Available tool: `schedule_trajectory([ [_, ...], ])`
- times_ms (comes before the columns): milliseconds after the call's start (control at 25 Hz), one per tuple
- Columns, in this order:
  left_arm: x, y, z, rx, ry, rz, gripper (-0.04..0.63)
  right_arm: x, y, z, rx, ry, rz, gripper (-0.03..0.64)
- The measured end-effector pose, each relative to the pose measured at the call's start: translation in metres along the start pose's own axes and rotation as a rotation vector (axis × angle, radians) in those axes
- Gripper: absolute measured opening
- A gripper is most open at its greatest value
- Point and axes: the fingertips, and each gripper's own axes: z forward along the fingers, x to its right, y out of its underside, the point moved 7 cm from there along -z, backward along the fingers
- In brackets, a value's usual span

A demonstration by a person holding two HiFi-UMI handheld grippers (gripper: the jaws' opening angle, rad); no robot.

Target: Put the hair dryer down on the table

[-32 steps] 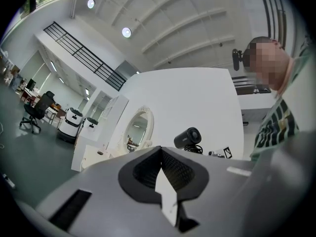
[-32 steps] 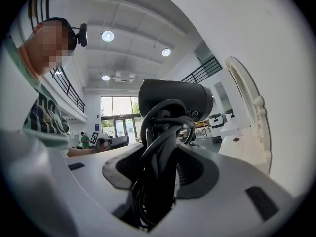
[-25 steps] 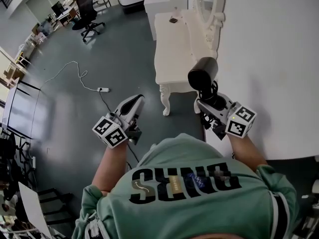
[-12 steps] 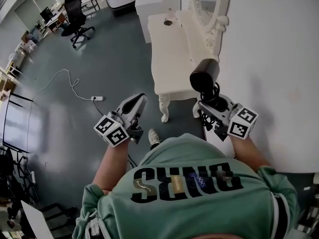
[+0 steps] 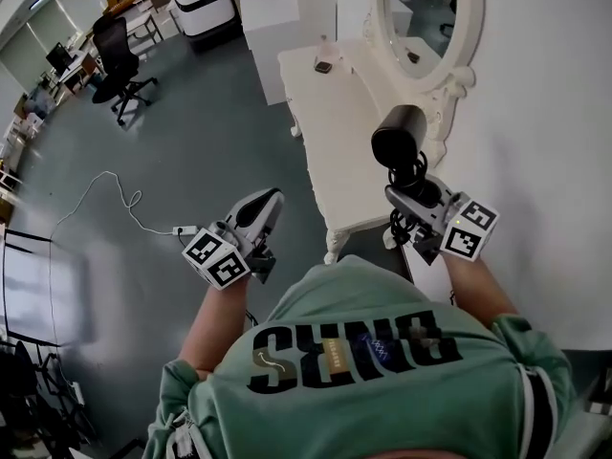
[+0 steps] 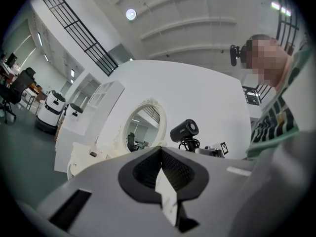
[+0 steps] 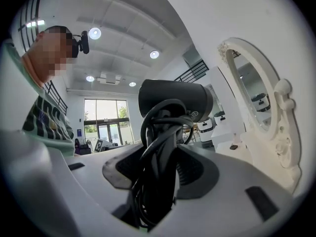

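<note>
Head view, from the far left: a black office chair point(image 5: 117, 60) stands on the grey floor point(image 5: 191, 132), well away from the person. Nearer, a white cable point(image 5: 100, 187) snakes across the floor to a power strip point(image 5: 184, 229).

Just right of the strip, the left gripper point(image 5: 266, 207) is held out in the air over the floor, its marker cube point(image 5: 215, 258) at the near end. The left gripper view shows its two jaws brought together, with nothing held between them.

Next comes the white dressing table point(image 5: 330, 132), which runs away from the person along the wall point(image 5: 545, 113). A small dark object point(image 5: 323, 66) lies at its far end; what it is cannot be made out.

The hair dryer point(image 5: 400, 137) is off the table. It is in the air above the table's near right part, just in front of the oval mirror point(image 5: 426, 12) and its white frame. The black barrel stands above the handle, and its open end faces up toward the camera.

The right gripper point(image 5: 413, 199) holds it from below. The right gripper view shows the jaws clamped on the handle, with the black cord point(image 7: 158, 147) wound in loops round it and caught in the same grip. The barrel sits crosswise above the jaws.

At the near edge is the person's green shirt point(image 5: 344, 352).
</note>
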Motion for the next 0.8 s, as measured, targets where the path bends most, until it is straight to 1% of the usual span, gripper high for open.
schedule_trajectory([
  [240, -0.077, -0.029, -0.008, -0.017, 0.018, -0.008, -0.003, 0.021, -0.007, 0.077, 0.007, 0.033, 0.014, 0.179],
  [440, -0.121, -0.041, 0.002, -0.022, 0.016, -0.023, -0.003, 0.046, -0.012, 0.112, -0.004, 0.045, 0.025, 0.179],
  [600, -0.14, -0.04, 0.019, -0.03, 0.014, -0.028, -0.003, 0.07, -0.012, 0.122, -0.017, 0.051, 0.04, 0.179],
  [800, -0.13, -0.035, 0.068, -0.039, -0.022, -0.03, -0.003, 0.116, -0.026, 0.101, -0.03, 0.026, 0.043, 0.179],
])
